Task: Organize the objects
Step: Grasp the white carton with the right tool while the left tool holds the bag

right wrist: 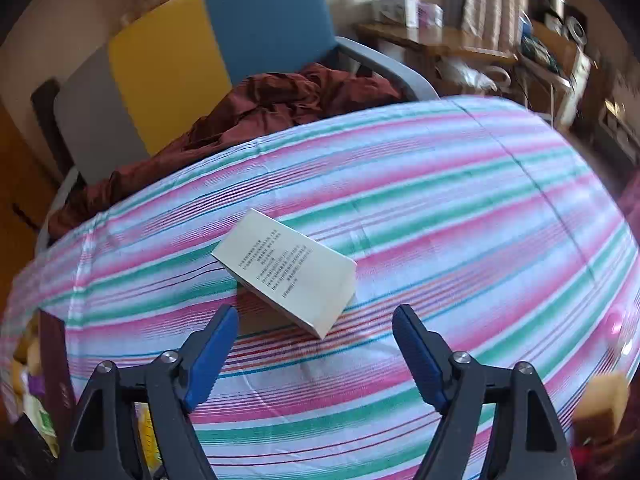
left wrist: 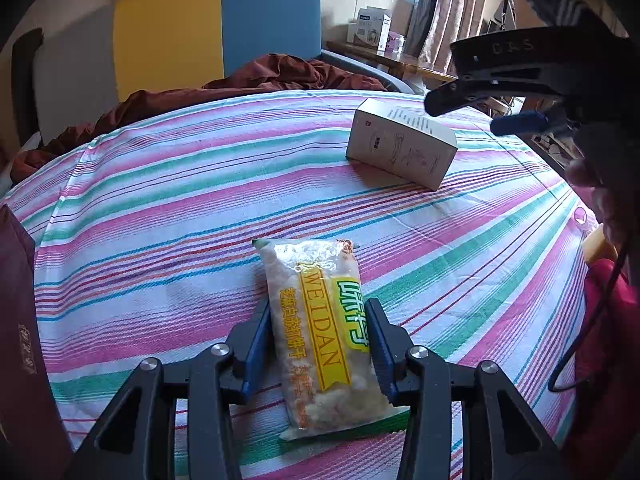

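In the left wrist view my left gripper [left wrist: 318, 326] is shut on a yellow-labelled snack packet [left wrist: 320, 332] that lies on the striped cloth [left wrist: 160, 208]. A white box [left wrist: 400, 142] lies further back on the right. My right gripper [left wrist: 496, 112] shows at the upper right of that view, above and right of the box. In the right wrist view my right gripper [right wrist: 314, 334] is open and empty, just in front of the white box [right wrist: 288, 268], whose printed side faces up.
A dark red box [left wrist: 20, 340] stands at the left edge of the cloth and shows in the right wrist view [right wrist: 56, 376] too. A chair with brown fabric [right wrist: 280, 100] stands behind. A yellowish block [right wrist: 604, 400] sits at the right edge. A cluttered desk [right wrist: 432, 44] is far back.
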Demonstrator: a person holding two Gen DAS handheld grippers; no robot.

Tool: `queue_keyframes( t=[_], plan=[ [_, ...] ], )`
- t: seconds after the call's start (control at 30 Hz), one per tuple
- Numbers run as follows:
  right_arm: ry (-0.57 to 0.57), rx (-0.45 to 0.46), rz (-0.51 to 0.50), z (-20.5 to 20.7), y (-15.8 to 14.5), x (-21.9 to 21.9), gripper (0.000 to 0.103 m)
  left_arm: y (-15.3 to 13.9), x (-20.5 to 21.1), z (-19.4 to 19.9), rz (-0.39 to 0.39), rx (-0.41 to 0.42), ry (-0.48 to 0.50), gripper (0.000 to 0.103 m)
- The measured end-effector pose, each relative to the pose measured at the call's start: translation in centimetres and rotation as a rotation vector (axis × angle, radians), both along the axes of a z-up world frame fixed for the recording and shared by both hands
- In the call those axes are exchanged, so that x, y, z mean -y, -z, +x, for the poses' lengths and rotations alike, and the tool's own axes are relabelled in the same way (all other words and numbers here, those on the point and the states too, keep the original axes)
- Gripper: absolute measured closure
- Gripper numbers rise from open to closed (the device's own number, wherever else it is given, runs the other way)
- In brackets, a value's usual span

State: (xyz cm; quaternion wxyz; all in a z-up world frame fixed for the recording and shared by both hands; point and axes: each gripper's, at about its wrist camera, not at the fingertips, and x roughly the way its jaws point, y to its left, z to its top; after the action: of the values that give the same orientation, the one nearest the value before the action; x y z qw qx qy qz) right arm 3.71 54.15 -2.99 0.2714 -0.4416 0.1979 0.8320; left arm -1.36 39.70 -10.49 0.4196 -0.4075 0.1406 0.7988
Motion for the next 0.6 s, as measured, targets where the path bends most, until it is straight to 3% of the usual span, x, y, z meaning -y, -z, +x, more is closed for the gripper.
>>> queue_keyframes(
  t=[0.13,0.3,0.33,0.47,0.6],
  plan=[
    [-0.202,0.166,0.109,-4.4,0.7,0.5,0.017,0.1,0.0,-0.4,0.019,0.016,0.000,0.057],
    [-0.291,0.306,0.151,-7.0,2.6,0.0,0.017,0.1,0.3,-0.5,0.034,0.027,0.000,0.058],
    [-0.281,0.314,0.141,-7.3,2.9,-0.4,0.018,0.1,0.4,-0.5,0.037,0.030,0.000,0.058],
    [-0.215,0.279,0.075,-6.7,3.4,-0.5,0.046,0.2,0.3,-0.6,0.048,0.037,0.000,0.058],
    [-0.191,0.244,0.025,-4.4,3.0,1.5,0.052,0.2,0.3,-0.7,0.052,0.038,0.001,0.058]
  ],
)
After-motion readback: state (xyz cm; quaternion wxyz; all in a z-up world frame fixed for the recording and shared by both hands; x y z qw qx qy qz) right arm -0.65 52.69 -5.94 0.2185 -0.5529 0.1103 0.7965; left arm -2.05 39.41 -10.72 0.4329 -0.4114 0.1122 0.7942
